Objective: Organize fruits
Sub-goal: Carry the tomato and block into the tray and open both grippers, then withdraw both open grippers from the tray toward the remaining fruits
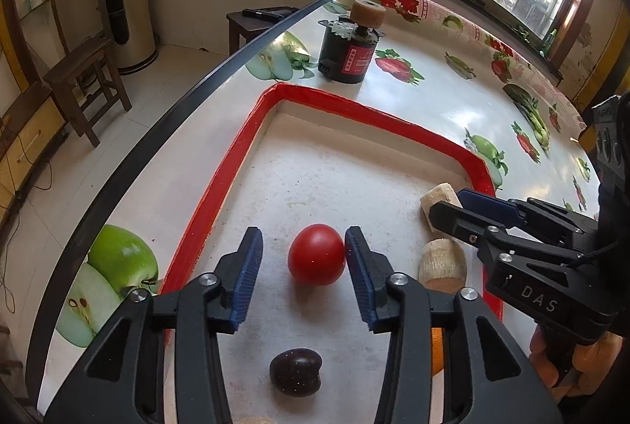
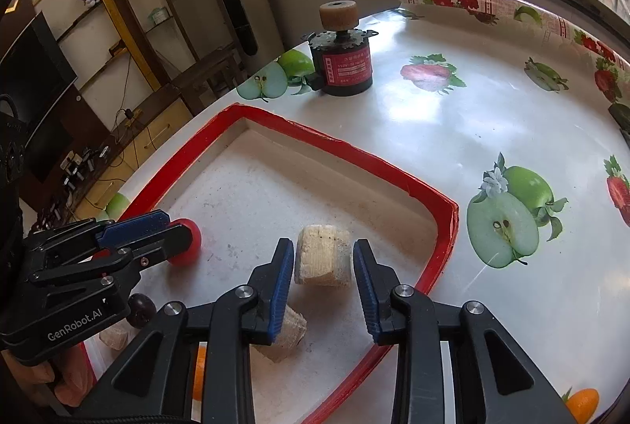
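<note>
Table (image 1: 433, 101): red-rimmed tray (image 1: 220, 180) holds most fruit. My right fingers (image 2: 323, 268) open around far-right pale chunk (image 2: 323, 258), not pressing. My left fingers (image 1: 304, 262) open, red tomato (image 1: 316, 254) between (released, I judge). Dark plum (image 1: 296, 371) near. Orange (image 2: 582, 404) outside tray, left to do.

A red tomato (image 1: 316, 254) and a dark purple plum (image 1: 295, 371) lie at lower centre in a white tray with a red rim (image 1: 356, 111); the white tablecloth (image 1: 425, 101) carries green apple and red strawberry prints.
</note>
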The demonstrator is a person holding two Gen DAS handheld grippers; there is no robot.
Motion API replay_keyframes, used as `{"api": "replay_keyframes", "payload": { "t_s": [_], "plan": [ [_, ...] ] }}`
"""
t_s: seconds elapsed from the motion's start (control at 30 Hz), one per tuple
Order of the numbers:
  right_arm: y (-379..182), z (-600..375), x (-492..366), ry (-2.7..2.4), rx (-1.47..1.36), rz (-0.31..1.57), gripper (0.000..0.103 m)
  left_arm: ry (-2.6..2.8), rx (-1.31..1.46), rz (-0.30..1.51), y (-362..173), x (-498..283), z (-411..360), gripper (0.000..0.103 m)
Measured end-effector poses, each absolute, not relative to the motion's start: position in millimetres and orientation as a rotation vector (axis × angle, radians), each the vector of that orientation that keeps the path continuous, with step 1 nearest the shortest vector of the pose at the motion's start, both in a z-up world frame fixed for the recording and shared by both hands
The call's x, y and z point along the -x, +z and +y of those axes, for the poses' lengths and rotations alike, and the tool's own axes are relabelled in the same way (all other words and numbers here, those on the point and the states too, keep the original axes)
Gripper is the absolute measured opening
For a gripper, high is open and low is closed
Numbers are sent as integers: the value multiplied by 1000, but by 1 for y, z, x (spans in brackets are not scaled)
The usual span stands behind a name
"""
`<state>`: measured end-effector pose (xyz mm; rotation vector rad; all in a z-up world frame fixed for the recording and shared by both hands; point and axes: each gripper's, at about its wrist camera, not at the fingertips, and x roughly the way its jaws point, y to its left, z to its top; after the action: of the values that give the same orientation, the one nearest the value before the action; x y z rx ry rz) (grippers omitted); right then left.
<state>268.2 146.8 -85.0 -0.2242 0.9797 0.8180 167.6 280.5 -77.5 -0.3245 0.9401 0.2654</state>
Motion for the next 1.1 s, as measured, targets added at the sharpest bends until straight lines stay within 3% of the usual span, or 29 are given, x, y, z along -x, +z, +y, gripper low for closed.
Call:
{"api": "replay_keyframes", "payload": {
  "t_s": [0.23, 0.67, 1.1],
  "plan": [
    [-66, 131, -257, 814, 219, 938, 44, 278, 329, 944, -75, -158, 278, 47],
    [-28, 71, -214, 824, 148, 870, 47, 246, 332, 899, -53, -129, 247, 47],
    [-28, -18, -176, 736, 58, 862, 49, 160, 292, 870, -38, -111, 194, 47]
  ]
}}
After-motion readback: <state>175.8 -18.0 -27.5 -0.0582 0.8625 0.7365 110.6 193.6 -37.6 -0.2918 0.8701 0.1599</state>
